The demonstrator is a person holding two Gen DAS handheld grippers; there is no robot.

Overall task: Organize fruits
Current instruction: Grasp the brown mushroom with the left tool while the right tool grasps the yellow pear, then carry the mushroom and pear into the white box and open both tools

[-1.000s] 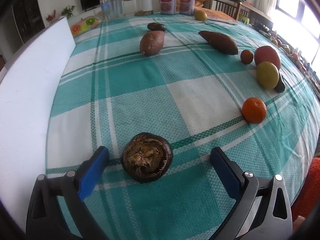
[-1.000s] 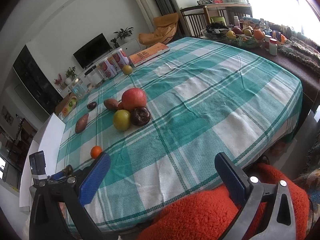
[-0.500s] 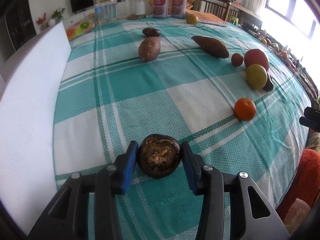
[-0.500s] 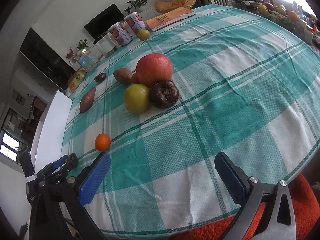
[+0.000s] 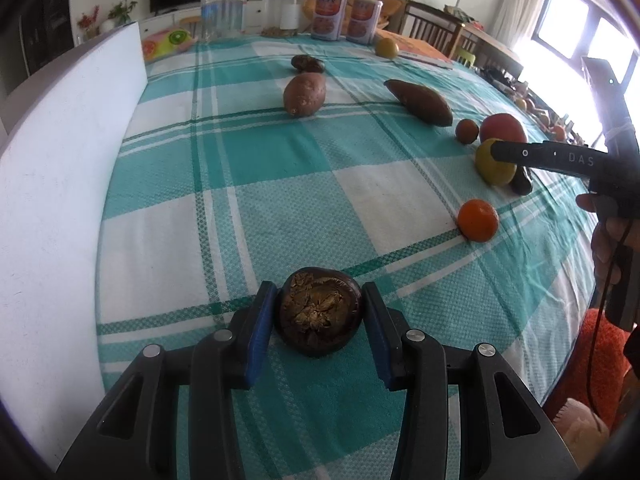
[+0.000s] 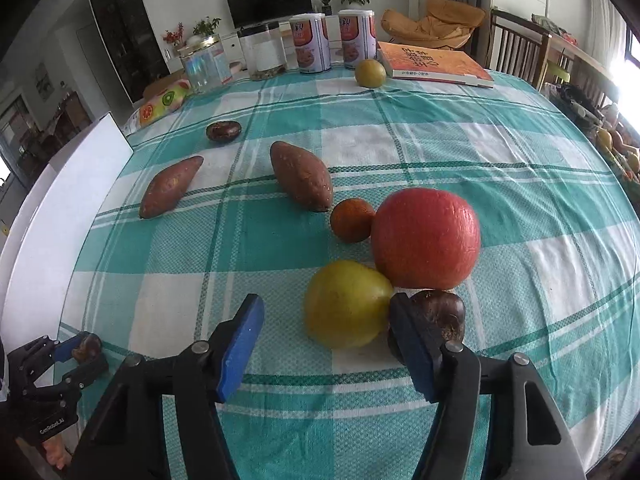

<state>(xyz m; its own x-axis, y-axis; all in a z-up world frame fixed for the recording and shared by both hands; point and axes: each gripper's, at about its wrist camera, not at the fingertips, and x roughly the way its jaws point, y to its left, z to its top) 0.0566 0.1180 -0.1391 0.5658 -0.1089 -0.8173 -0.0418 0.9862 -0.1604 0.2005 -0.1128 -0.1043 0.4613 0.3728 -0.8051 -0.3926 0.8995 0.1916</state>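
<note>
A dark brown round fruit (image 5: 318,316) sits on the teal checked tablecloth (image 5: 280,184), and my left gripper (image 5: 318,300) is shut on it, both blue pads pressing its sides. My right gripper (image 6: 326,308) hangs low over a cluster of fruit and its jaws are closing. A yellow-green fruit (image 6: 346,304) lies between them. The right finger is wedged between that fruit and a second dark fruit (image 6: 440,316); the left pad stands apart from it. A big red-orange fruit (image 6: 426,238) and a small orange (image 6: 352,220) touch the cluster behind.
Two sweet potatoes (image 6: 302,174) (image 6: 170,186), another dark fruit (image 6: 223,131) and a yellow fruit (image 6: 371,73) lie farther back. A lone orange (image 5: 478,220) sits between the grippers. Cans (image 6: 312,44), jars and a book (image 6: 432,65) line the far edge. A white board (image 5: 60,200) borders the left.
My left gripper closed on the dark fruit and has stayed shut there. My right gripper swept in over the table to the fruit cluster and its jaws have narrowed around the yellow-green fruit.
</note>
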